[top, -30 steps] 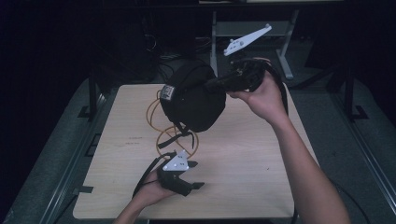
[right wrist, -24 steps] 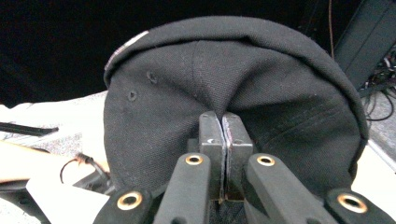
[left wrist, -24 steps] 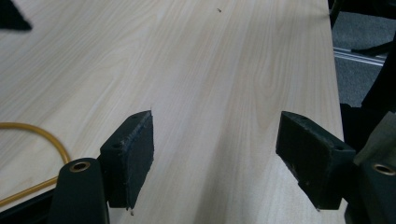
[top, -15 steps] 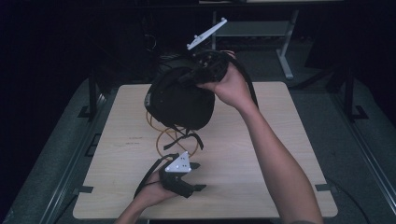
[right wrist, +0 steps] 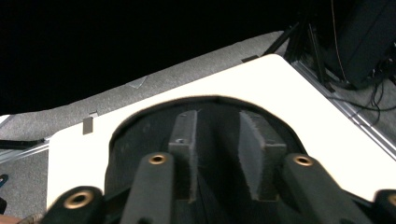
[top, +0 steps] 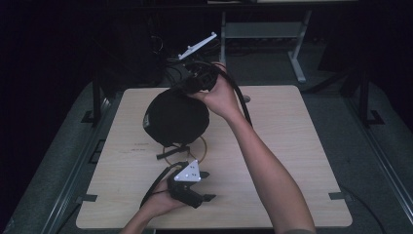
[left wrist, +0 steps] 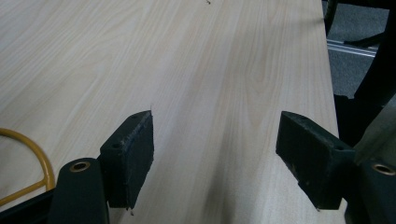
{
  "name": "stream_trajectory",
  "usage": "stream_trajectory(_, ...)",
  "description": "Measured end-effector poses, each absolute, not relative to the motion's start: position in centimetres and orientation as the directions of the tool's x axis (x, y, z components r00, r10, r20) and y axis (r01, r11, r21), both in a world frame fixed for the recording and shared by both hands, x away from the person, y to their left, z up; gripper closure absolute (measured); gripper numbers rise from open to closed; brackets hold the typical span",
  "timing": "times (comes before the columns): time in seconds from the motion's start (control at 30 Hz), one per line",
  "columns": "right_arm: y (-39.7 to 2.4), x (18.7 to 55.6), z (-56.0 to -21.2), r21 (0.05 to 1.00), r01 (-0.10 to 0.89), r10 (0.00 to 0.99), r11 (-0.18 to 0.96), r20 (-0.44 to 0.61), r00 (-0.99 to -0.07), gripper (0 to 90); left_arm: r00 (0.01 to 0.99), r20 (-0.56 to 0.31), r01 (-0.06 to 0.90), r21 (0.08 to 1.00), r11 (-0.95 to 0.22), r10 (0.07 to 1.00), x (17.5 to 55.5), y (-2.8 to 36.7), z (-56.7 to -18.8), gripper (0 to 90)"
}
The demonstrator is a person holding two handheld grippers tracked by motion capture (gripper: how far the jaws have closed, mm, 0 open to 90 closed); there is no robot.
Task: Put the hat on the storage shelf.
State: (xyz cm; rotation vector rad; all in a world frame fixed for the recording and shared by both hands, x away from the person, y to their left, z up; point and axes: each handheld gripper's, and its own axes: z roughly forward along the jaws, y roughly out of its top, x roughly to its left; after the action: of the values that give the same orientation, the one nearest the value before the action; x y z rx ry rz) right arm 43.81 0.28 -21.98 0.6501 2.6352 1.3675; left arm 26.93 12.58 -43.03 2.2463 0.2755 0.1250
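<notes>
A round black fabric cap (top: 175, 117) hangs just above the middle-left of the pale wooden table (top: 292, 146), with a black strap (top: 170, 151) dangling under it. My right gripper (top: 179, 89) is shut on its upper rim, held from behind by a hand. In the right gripper view the jaws (right wrist: 217, 116) pinch the black fabric (right wrist: 140, 135). My left gripper (top: 208, 186) rests on the table near the front edge, open, nothing between its jaws (left wrist: 215, 135). An orange cable loop (top: 202, 146) lies between the cap and the left gripper.
Black tape marks (top: 86, 199) sit at the table's front corners. A metal rail (top: 92, 117) runs along the left side, and a grey desk frame (top: 297, 48) stands behind the table. Bare wood (left wrist: 187, 56) stretches ahead of the left gripper.
The right hand has carried the black cap leftward and down, from above the table's far right toward its middle-left. The left gripper has stayed in place.
</notes>
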Motion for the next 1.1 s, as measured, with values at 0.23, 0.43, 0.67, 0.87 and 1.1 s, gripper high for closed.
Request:
stream_trajectory(0.23, -2.4, 43.7, -22.2, 0.82, 0.355, 0.419, 0.45, 0.158, -0.894, 57.1, 0.968, 0.004, 0.158, 0.769, -0.619, 0.252, 27.0, 12.7, -43.0, 27.0)
stream_trajectory(0.43, -4.7, 43.4, -22.9, 0.821, 0.386, 0.429, 0.42, 0.196, -0.882, 53.5, 0.964, 0.0, 0.169, 0.774, -0.611, 0.266, 27.0, 12.9, -43.1, 26.8)
stream_trajectory(0.67, -6.8, 43.2, -23.9, 0.814, 0.416, 0.448, 0.406, 0.219, -0.867, 50.4, 0.96, 0.002, 0.174, 0.782, -0.598, 0.282, 26.8, 13.1, -43.3, 26.0)
stream_trajectory(0.87, -8.3, 43.2, -24.3, 0.813, 0.427, 0.459, 0.395, 0.228, -0.859, 48.1, 0.956, 0.001, 0.181, 0.787, -0.59, 0.294, 27.0, 13.3, -43.2, 25.8)
stream_trajectory(1.1, -9.7, 42.9, -24.5, 0.811, 0.437, 0.47, 0.39, 0.233, -0.852, 46.6, 0.954, -0.004, 0.189, 0.785, -0.59, 0.3, 26.9, 13.3, -43.4, 25.1)
